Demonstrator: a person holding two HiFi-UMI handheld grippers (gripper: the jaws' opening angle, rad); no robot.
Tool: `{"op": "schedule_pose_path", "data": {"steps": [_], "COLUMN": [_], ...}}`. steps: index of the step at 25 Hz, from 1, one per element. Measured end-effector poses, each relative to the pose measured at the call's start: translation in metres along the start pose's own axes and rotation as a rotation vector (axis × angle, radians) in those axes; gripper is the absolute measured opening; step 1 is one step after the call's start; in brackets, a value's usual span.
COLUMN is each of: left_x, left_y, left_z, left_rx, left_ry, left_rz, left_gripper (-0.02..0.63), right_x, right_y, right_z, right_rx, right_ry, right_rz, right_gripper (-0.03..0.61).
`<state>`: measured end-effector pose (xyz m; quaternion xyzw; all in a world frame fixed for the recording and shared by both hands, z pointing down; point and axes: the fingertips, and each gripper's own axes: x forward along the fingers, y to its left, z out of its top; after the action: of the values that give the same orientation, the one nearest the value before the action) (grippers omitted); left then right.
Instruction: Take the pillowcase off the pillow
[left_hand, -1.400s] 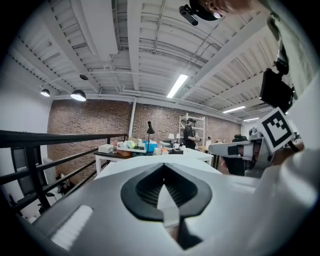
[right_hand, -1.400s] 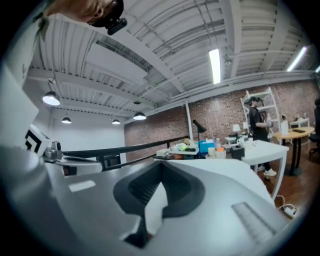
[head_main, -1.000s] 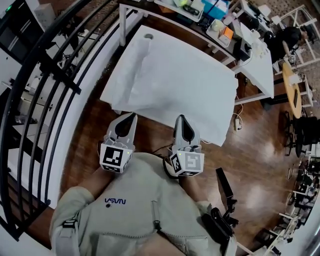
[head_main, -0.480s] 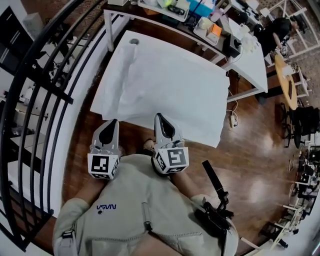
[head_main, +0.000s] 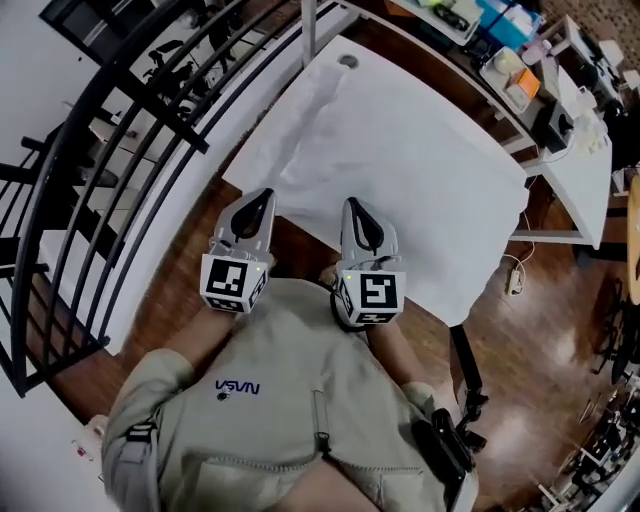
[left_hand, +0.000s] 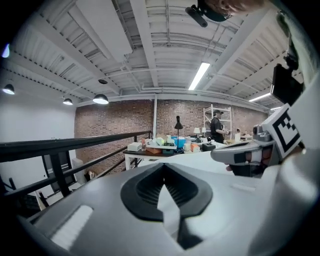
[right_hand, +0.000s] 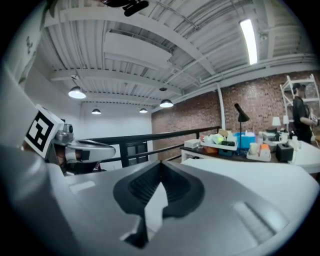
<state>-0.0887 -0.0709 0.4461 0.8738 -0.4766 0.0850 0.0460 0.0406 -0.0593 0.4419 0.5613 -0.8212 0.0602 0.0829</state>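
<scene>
One white desk (head_main: 450, 200) fills the middle of the head view. On its left part lies the pillow (head_main: 300, 135), white on white. Its case (head_main: 285, 165) shows only as a few creases and a long fold running toward the far corner. Where the pillow ends and the desk top begins is hard to make out, and I cannot tell which end of the case is open.

Both tools are smaller and nearer, held side by side close to the person (head_main: 290, 400), with their tips about at the desk's near edge. The left tool (head_main: 262, 195) is clenched, its pads meeting with nothing between them. The right tool (head_main: 355, 203) is the same, closed tight on nothing. Each gripper view looks along the closed jaws across the desk top, and neither tool touches cloth.

As for progress, I judge that none of the task is done. The case appears to be on the pillow, undisturbed, and nothing grips it. Everything is left to do:
- bring the tools over the pillow and open them
- find the open end of the case
- pinch the case with one tool and hold the pillow with the other
- draw the two apart until the pillow is free
</scene>
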Motion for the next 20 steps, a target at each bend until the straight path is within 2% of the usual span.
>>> {"op": "schedule_pose_path", "data": {"steps": [5,7,13,16,20], "left_x": [0.008,0.018,0.054,0.066,0.074], "left_y": [0.023,0.035,0.05,0.055,0.06], "left_z": [-0.021,-0.032,-0.04,-0.057,-0.09], "left_rx": [-0.003,-0.014,0.008,-0.002,-0.001], "left_ry": [0.06,0.09,0.115,0.173,0.263], "left_rz": [0.04,0.037,-0.09,-0.16,-0.215], "left_gripper": [0.0,0.0,0.0,0.002,0.07], "right_x": [0.028,0.039,0.077,0.097,0.116], "right_y": [0.01,0.014,0.026,0.042,0.059], "right_z": [-0.006,-0.005,-0.011,-0.021,-0.052], "right_rx": [-0.032,-0.051,-0.081,-0.113,-0.182], "right_ry": [0.047,0.058,0.138,0.205,0.344], "right_rz": [0.064,0.068,0.033,0.052,0.067], "right_gripper": [0.005,0.043,0.109,0.156,0.202]}}
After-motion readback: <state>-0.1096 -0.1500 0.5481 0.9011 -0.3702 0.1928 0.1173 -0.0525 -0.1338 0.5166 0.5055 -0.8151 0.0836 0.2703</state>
